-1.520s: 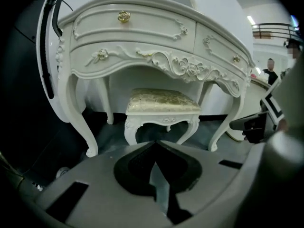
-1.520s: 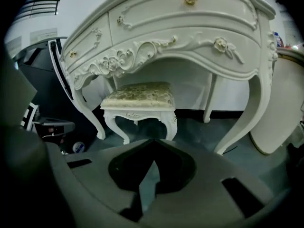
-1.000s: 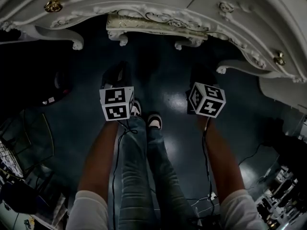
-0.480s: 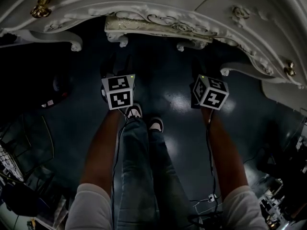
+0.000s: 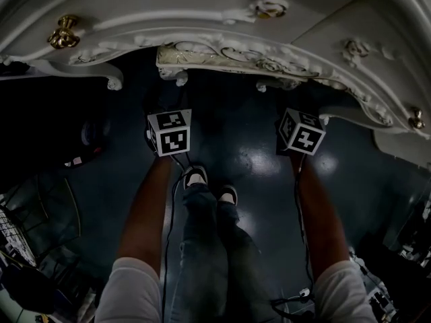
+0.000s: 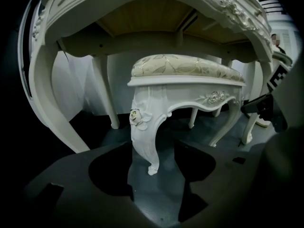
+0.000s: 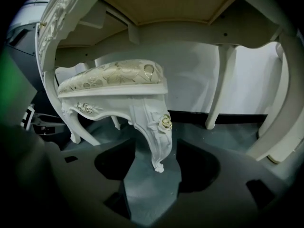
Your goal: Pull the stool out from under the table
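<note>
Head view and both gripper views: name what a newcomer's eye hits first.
The ornate white stool, cushioned and rose-carved, stands tucked under the matching table. The left gripper and right gripper, jaws just opened wide, each frame one of its front legs in the gap, pads not touching it.

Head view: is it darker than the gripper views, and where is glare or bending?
Head view: yes, dim, pale glare on the floor, table edge bowed by the lens. Left gripper view: stool bright and sharp, corners black. Right gripper view: the same.
</note>
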{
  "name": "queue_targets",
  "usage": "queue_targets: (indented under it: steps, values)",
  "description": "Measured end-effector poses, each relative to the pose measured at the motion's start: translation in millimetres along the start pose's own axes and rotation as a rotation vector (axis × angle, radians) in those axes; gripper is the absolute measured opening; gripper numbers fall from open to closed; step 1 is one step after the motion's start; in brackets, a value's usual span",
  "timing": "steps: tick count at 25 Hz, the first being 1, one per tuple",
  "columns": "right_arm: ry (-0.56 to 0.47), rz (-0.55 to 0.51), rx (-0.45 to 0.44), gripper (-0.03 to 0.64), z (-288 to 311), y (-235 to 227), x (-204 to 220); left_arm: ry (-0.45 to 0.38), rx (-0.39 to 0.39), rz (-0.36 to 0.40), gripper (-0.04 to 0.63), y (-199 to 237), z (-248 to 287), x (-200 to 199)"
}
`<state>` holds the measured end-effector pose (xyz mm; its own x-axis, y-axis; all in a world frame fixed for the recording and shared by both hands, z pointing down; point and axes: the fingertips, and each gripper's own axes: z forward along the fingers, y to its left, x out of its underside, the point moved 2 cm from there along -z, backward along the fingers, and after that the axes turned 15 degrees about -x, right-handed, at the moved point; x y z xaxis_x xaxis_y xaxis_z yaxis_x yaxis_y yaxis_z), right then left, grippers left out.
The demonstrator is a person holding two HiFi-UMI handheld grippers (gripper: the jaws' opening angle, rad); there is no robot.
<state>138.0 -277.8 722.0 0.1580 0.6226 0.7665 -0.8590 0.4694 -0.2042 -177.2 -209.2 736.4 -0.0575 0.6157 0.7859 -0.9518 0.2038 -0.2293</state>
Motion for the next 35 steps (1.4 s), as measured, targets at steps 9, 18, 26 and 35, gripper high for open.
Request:
queue_targets:
  steps: [9, 18, 26, 35]
  values:
    - [-0.019, -0.011, 0.009, 0.25, 27.1, -12.4, 5.1, 0.003, -0.021, 0.025, 0.264, 2.9, 30.3, 2.6]
    - [-0.03, 0.001, 0.004, 0.25, 42.1, -15.7, 1.8, -0.031, -0.035, 0.053, 0.265, 9.0, 55.7, -13.5]
    - [-0.005, -0.058, 0.021, 0.25, 49.4, -19.2, -0.3, -0.001, 0.012, 0.045, 0.25, 7.0, 59.8, -11.9]
    - [0.023, -0.043, 0.015, 0.25, 38.8, -16.3, 10.9, 0.016, 0.07, 0.098, 0.244, 6.2, 49.1, -3.5]
